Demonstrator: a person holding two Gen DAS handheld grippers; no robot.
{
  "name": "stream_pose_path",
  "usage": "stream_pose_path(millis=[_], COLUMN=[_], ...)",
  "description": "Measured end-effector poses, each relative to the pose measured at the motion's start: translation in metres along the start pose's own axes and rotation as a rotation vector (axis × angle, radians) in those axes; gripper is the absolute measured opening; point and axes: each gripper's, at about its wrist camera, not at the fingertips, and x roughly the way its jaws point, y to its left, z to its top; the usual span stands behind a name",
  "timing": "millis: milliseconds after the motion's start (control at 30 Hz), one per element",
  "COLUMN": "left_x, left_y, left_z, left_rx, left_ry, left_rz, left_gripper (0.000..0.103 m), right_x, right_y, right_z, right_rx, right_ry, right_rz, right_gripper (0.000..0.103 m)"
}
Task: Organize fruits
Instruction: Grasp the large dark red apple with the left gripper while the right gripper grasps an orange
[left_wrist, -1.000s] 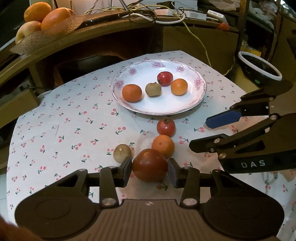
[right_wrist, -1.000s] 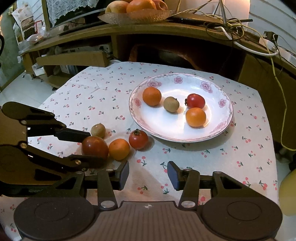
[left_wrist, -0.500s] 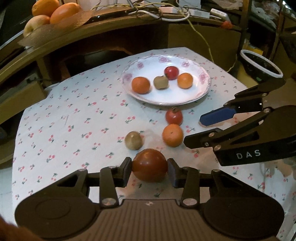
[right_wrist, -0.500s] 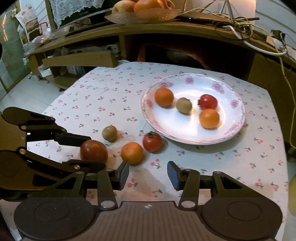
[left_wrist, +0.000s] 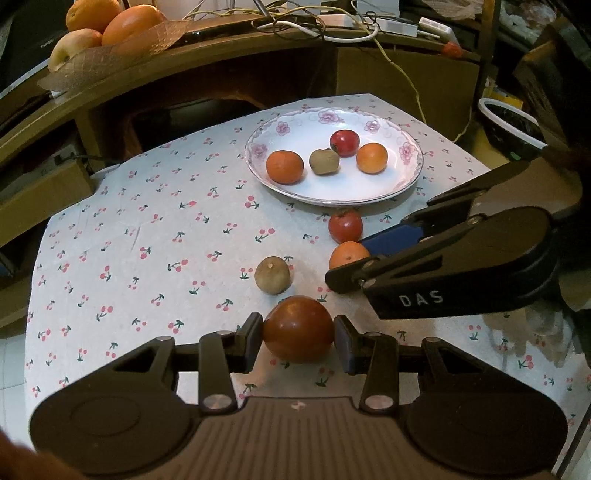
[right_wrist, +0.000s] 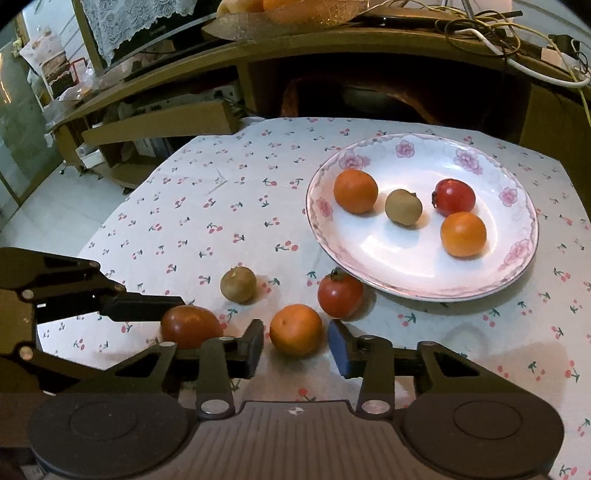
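Left wrist view: the left gripper (left_wrist: 298, 338) is closed onto the dark red tomato (left_wrist: 297, 328), one pad on each side of it.
Dark red tomato position: on the near side of the plate (left_wrist: 332, 197), well apart from it; whether it rests on the bench (left_wrist: 147, 236) or is lifted cannot be told.
Right wrist view: the right gripper (right_wrist: 296, 347) stands wide open and holds nothing; the loose orange (right_wrist: 295, 329) lies between its fingertips, with a gap on each side.
Plate: white with a pink flower rim, on the cherry-print cloth of the bench.
Plate contents: two oranges (right_wrist: 355, 191) (right_wrist: 463, 234), one brown fruit (right_wrist: 403, 206) and one red tomato (right_wrist: 454, 196).
Small red tomato (right_wrist: 340, 293): on the cloth just beside the near rim of the plate.
Loose orange: on the cloth near the plate, just beyond the small red tomato.
Loose brown fruit (right_wrist: 238, 284): on the cloth, to the left of the small red tomato, apart from the plate.
Shelf behind the plate: carries a basket (left_wrist: 110, 44) of larger fruit.
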Motion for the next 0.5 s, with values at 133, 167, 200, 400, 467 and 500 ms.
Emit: stream_pose_path(millis=[133,167,200,400,467,500], left_x=[0.0,-0.001,-0.001,-0.006,-0.008,-0.009], left_y=[-0.001,-0.002,-0.003,-0.014,-0.018,-0.02], left_z=[0.0,0.0,0.0,-0.001,-0.003,-0.004], left_rx=[0.006,0.01,0.012,0.034,0.042,0.046], left_ry=[0.0,0.0,0.001,-0.006,-0.009,-0.01], left_rz=[0.004,0.005,0.001,-0.049,-0.073,-0.08], left_gripper=[0.047,0.047,0.047,0.047,0.047,0.047], right_x=[0.001,0.0,-0.001,-0.014,-0.023,-0.028], right_y=[0.005,0.007,0.007,0.001,-0.002,-0.004], right_z=[0.0,-0.001,-0.001,-0.008,-0.015,-0.019], right_rx=[-0.044,-0.057,-0.066,-0.074,-0.067,-0.063], right_ry=[0.002,0.004,0.007,0.018,0.023,0.028], right_rz=[-0.026,-0.032,-0.035,-0.065,-0.08,-0.088], right_gripper=[0.032,0.032,0.031,0.031,0.031,0.031])
